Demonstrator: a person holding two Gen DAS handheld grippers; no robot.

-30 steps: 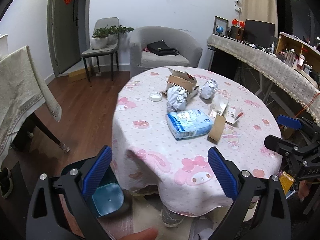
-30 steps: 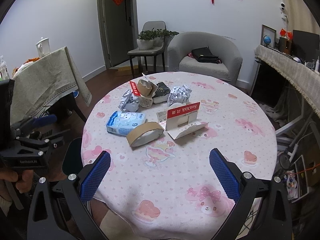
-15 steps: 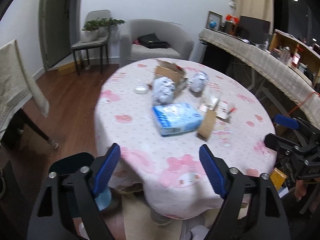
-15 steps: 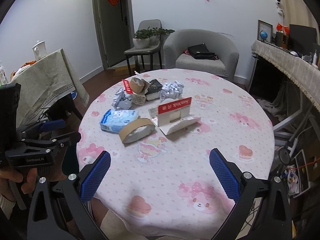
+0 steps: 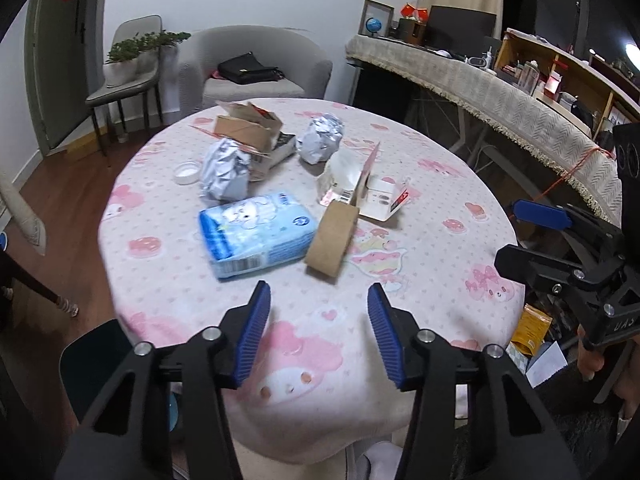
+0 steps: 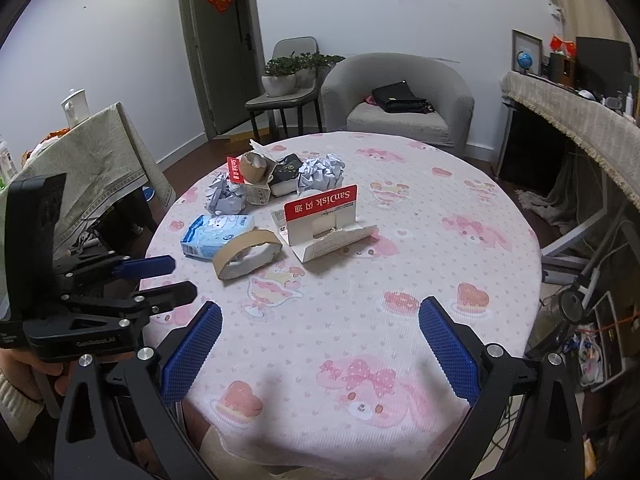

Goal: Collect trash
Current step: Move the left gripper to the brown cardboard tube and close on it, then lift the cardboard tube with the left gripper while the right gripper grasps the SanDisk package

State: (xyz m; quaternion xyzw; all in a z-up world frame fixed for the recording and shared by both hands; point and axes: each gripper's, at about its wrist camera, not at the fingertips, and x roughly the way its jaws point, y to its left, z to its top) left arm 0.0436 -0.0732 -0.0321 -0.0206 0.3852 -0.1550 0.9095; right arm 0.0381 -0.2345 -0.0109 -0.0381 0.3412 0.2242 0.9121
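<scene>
Lying beyond closing, empty jaws: tissue pack point(image 5: 256, 230).

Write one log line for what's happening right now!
left hand-held gripper: closing, empty | right hand-held gripper: open, empty | tape roll: on table

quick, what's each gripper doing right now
left gripper: jaws closing, nothing between them.
right gripper: jaws wide open, empty.

Dim indoor light, fisheye-bent edges (dark corners) — left view slightly motion-blurred.
</scene>
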